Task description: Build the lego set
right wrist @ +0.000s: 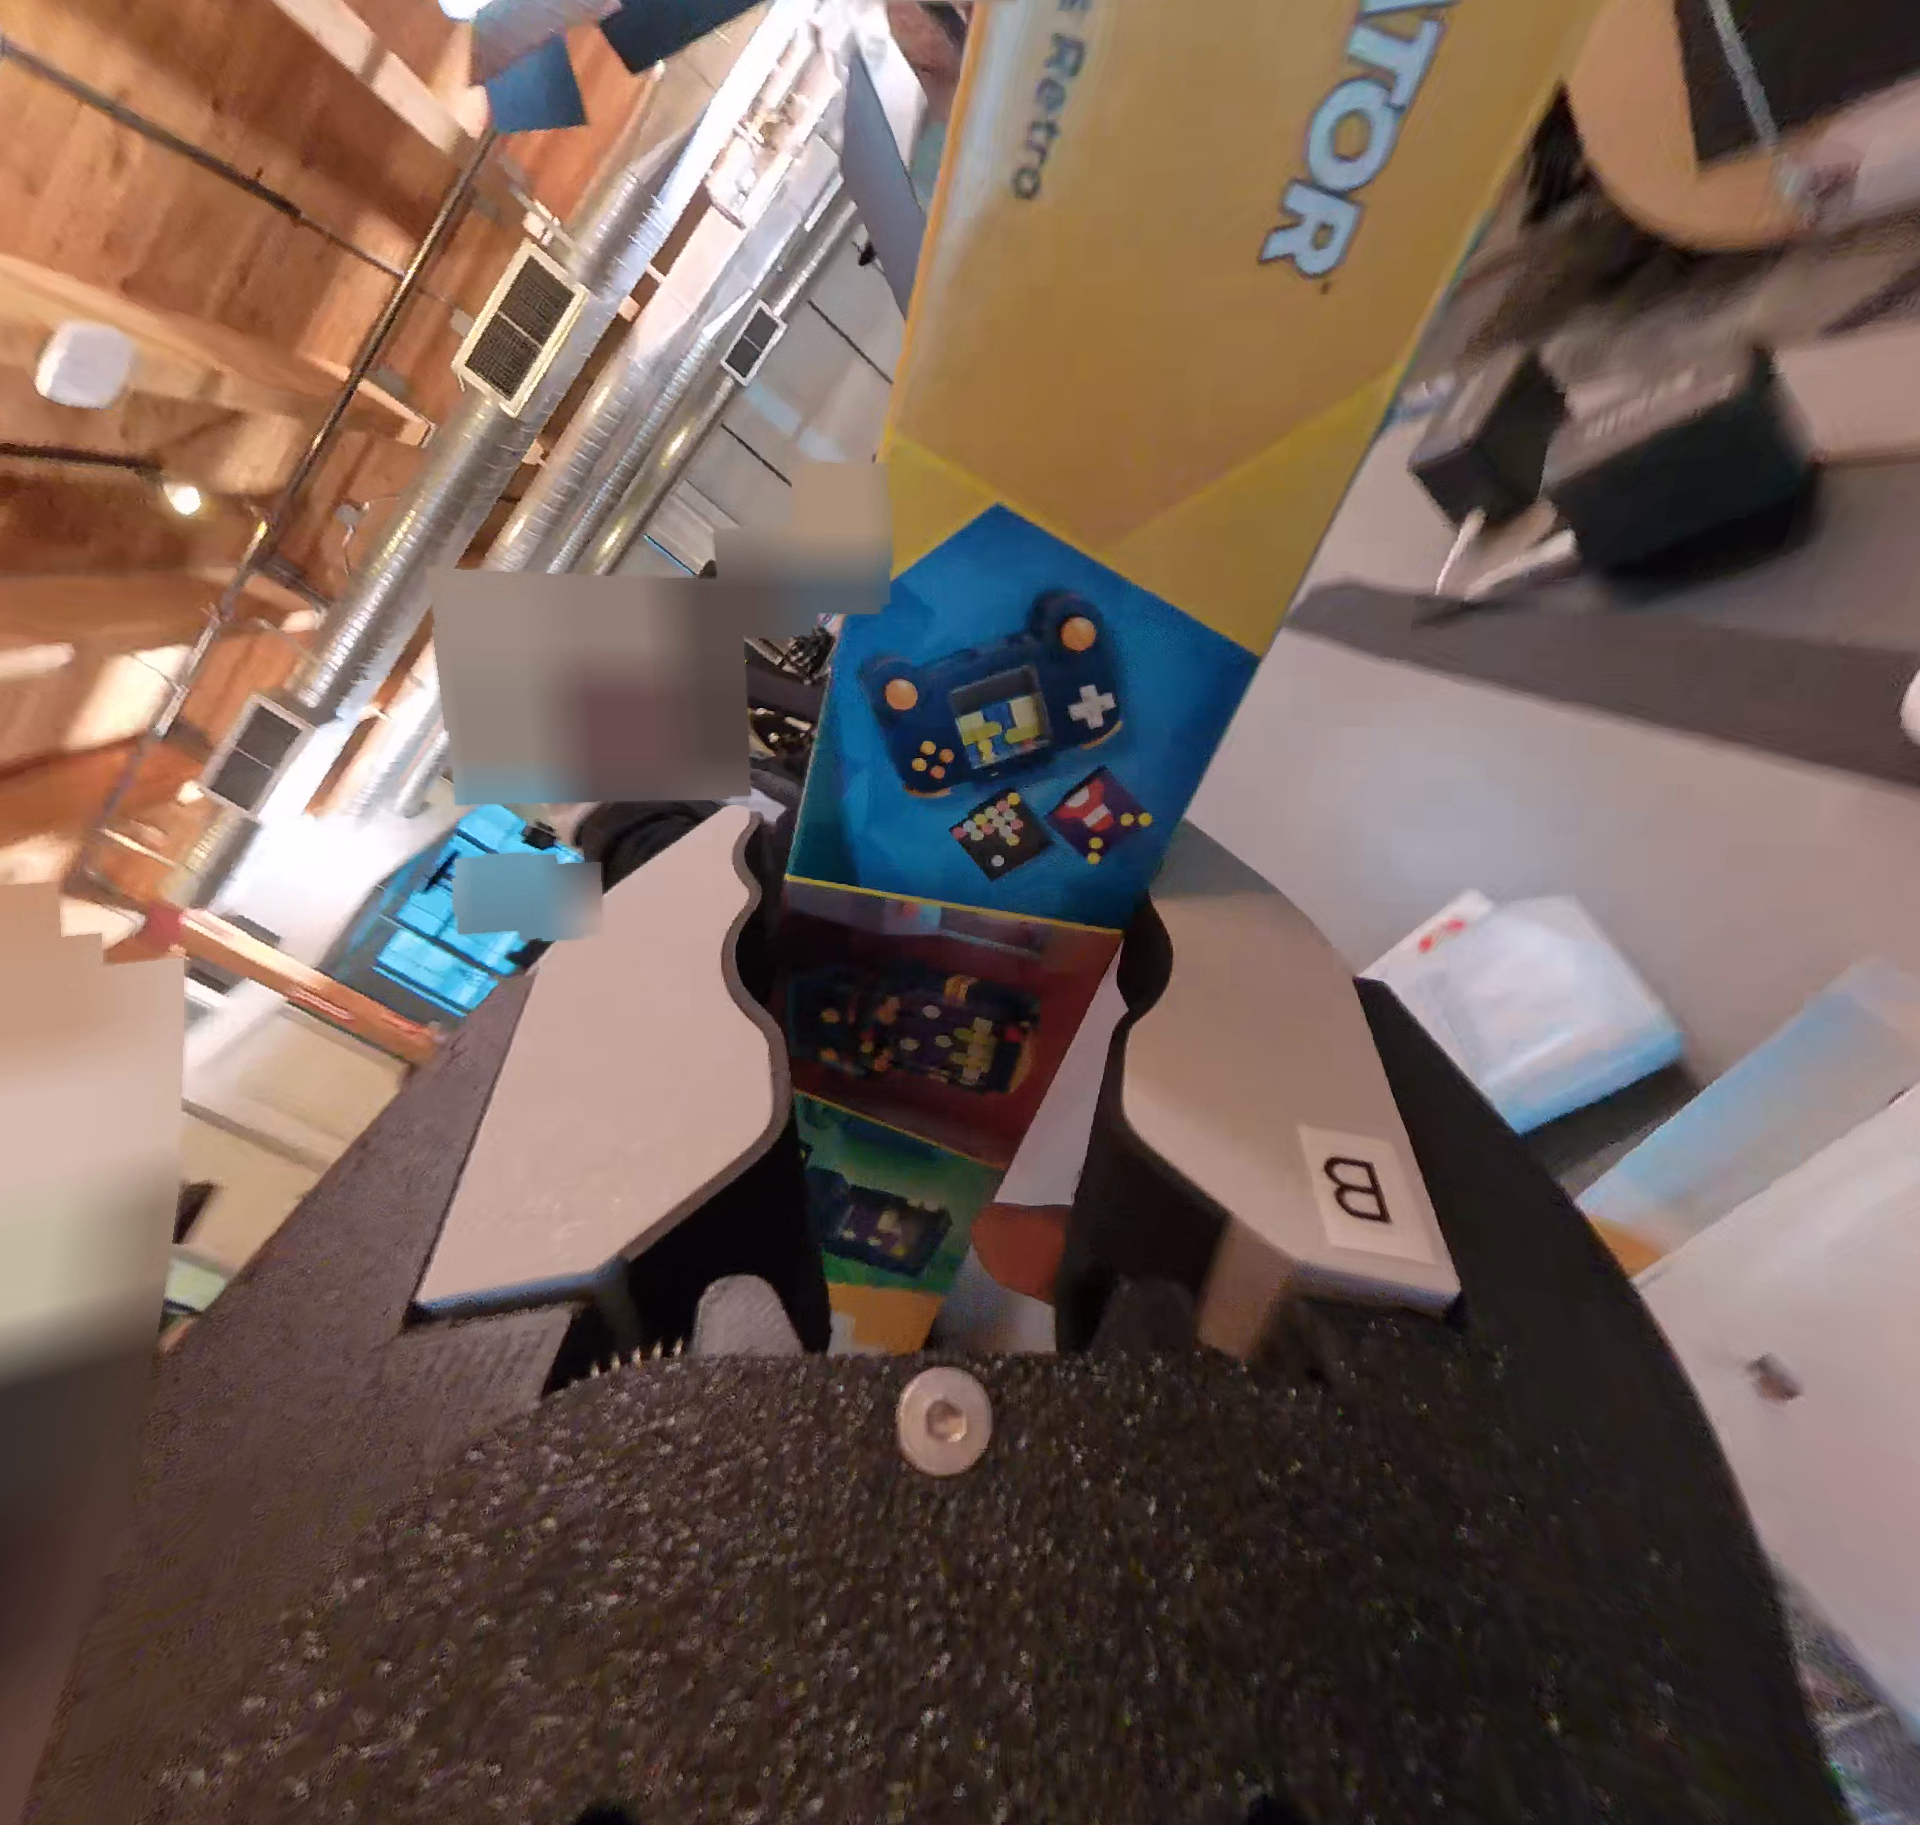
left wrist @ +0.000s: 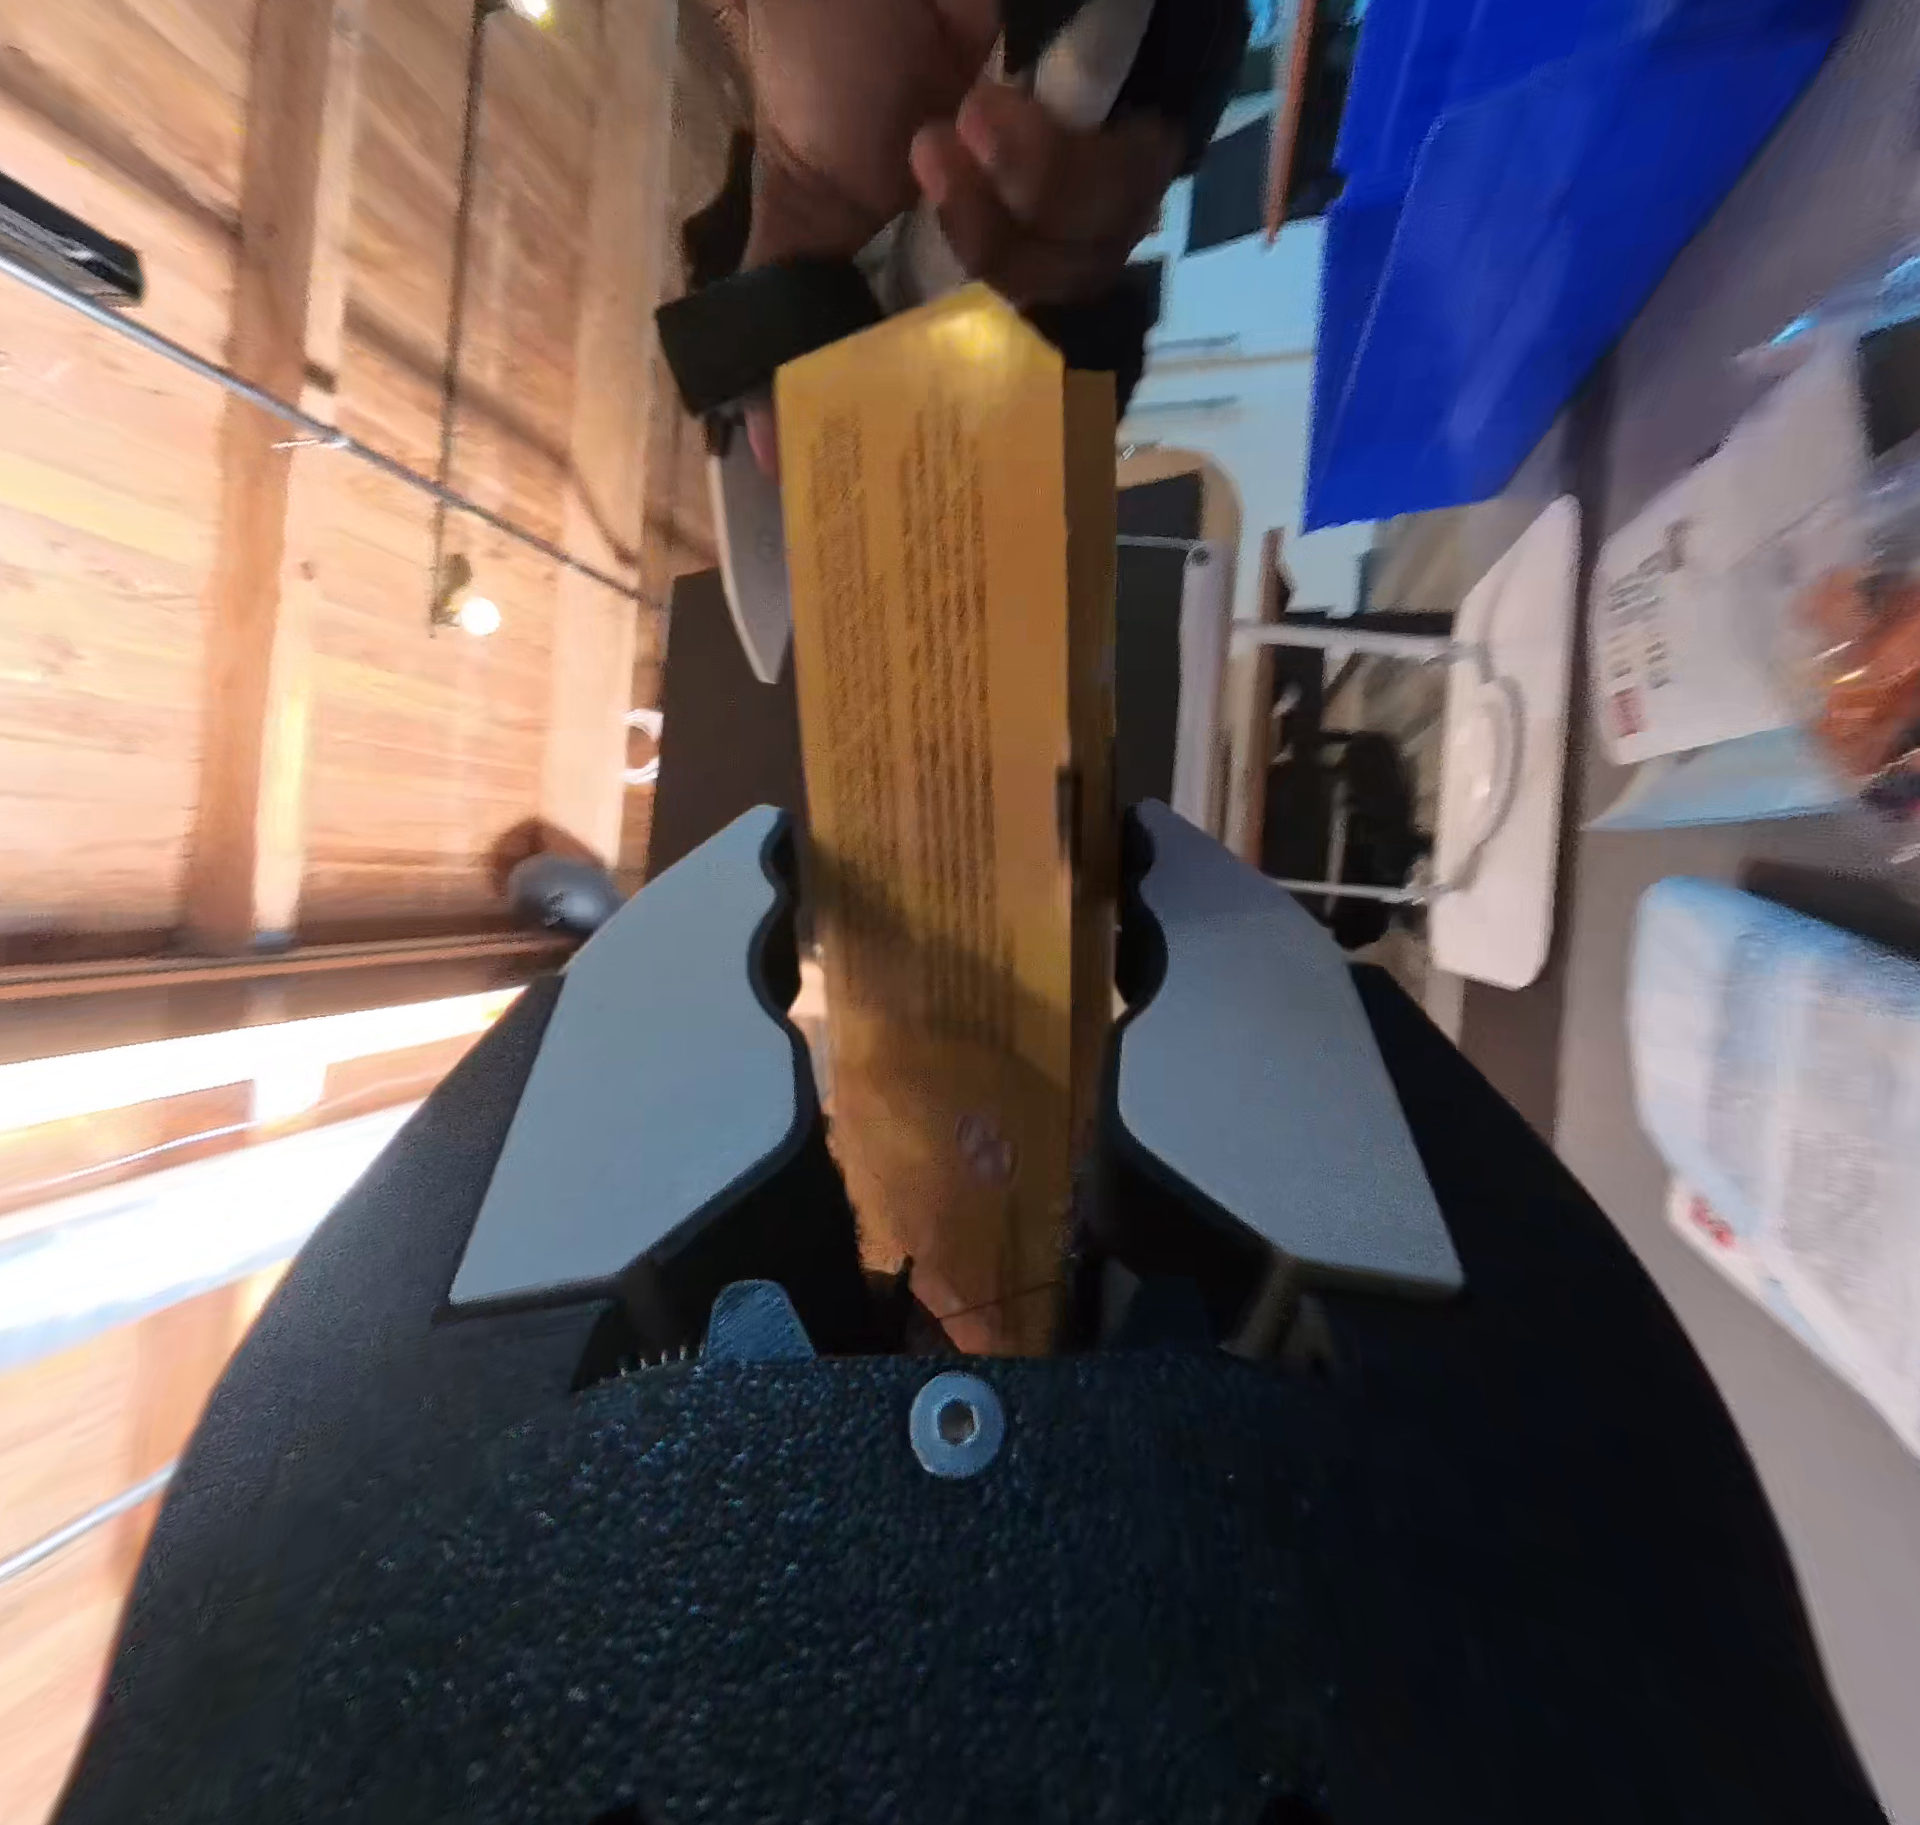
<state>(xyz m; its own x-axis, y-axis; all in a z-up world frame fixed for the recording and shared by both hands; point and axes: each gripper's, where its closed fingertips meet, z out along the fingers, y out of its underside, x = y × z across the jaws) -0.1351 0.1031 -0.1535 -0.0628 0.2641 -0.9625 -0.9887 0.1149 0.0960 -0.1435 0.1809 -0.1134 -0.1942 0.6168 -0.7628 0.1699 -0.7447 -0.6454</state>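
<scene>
Between the fingers of the left gripper (left wrist: 961, 902) a long yellow box (left wrist: 935, 653) is pinched, its narrow printed side facing the camera and both pads pressed against its sides. Past the fingertips, at the box's far end, the other gripper (left wrist: 831, 404) is seen with a person's hand (left wrist: 883, 92) around it. To the right of the left gripper a grey table (left wrist: 1662, 425) is seen, with a blue bag (left wrist: 1558, 217) and white packets (left wrist: 1787, 1069) on it.

In the right wrist view the same box (right wrist: 1132, 269) is clamped by the right gripper (right wrist: 951, 902), with the picture-covered face shown and both pads pressed on its edges. Beyond, to the left, silver ducts (right wrist: 582, 404) are seen under a wooden ceiling (right wrist: 208, 165).
</scene>
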